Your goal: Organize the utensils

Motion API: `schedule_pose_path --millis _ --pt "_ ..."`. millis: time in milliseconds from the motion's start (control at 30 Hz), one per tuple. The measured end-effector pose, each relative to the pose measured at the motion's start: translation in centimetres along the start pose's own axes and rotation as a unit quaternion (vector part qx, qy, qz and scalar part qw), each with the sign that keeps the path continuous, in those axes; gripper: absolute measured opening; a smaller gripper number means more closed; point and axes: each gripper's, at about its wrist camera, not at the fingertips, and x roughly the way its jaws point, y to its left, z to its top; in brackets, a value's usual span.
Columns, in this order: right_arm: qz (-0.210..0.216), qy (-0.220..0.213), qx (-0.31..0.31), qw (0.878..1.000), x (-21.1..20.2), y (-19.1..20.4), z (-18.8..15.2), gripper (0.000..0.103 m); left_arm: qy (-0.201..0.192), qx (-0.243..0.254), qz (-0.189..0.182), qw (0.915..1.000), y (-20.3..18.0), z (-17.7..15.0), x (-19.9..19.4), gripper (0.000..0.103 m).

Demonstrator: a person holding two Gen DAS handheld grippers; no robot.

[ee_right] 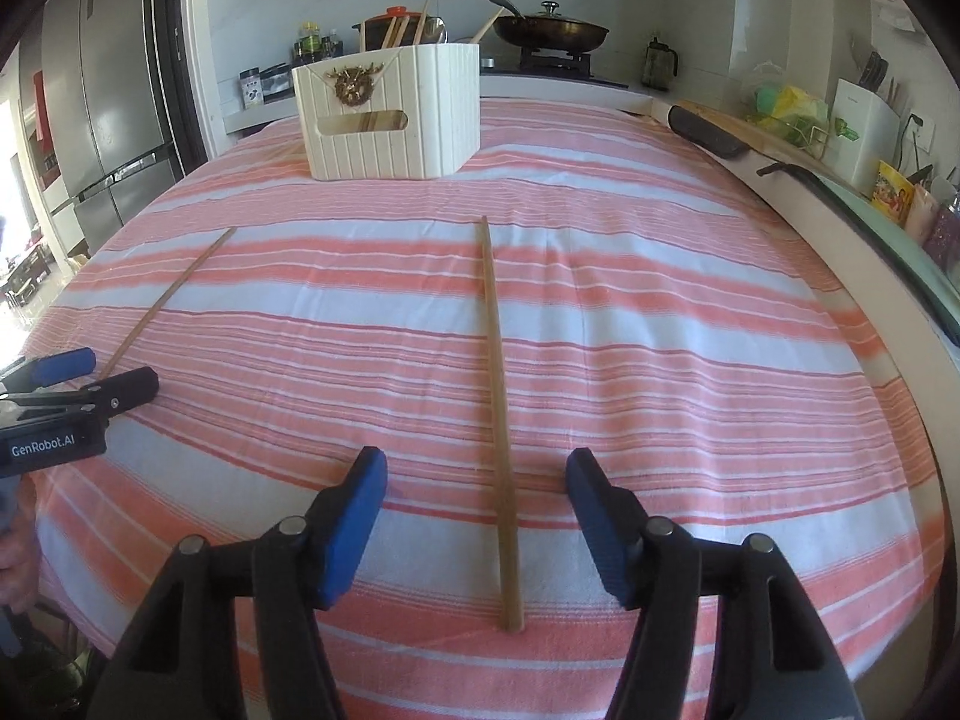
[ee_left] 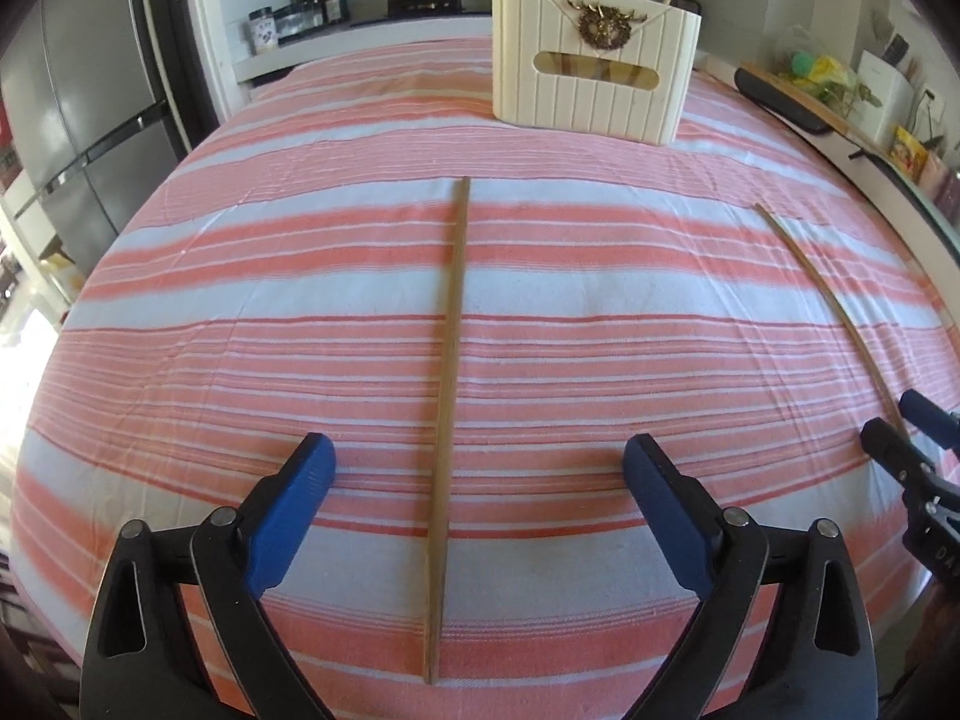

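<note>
Two wooden chopsticks lie on the pink-and-white striped cloth. One chopstick [ee_left: 447, 396] runs between the fingers of my open left gripper [ee_left: 480, 465]. The other chopstick [ee_right: 501, 420] runs between the fingers of my open right gripper [ee_right: 477, 471]. Each chopstick also shows in the other view, at the right in the left wrist view [ee_left: 840, 312] and at the left in the right wrist view [ee_right: 168, 300]. A cream ribbed utensil box [ee_left: 591, 63] with a gold emblem stands at the far side, several chopsticks upright in it; it also shows in the right wrist view [ee_right: 387, 114]. Neither gripper touches its chopstick.
The right gripper's tips [ee_left: 900, 432] show at the right edge of the left view; the left gripper [ee_right: 78, 384] shows at the left of the right view. A counter behind holds a stove, pots [ee_right: 549, 30] and jars. A fridge [ee_left: 78, 114] stands left. A dark board [ee_right: 708, 129] lies at the table's right edge.
</note>
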Motion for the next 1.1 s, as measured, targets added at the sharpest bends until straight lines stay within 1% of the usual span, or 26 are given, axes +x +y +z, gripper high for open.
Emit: schedule_pose_path --millis 100,667,1100 --pt "0.000 -0.006 -0.007 1.000 0.2 0.2 0.0 0.066 0.002 0.004 0.003 1.0000 -0.1 0.0 0.2 0.102" --pt "-0.015 -0.036 -0.005 0.999 0.1 0.7 -0.8 0.066 -0.006 0.005 0.001 1.0000 -0.2 -0.3 -0.1 0.102" --pt "-0.016 -0.046 -0.007 0.999 0.1 0.8 -1.1 0.065 -0.007 0.005 0.001 1.0000 -0.1 -0.4 -0.1 0.102"
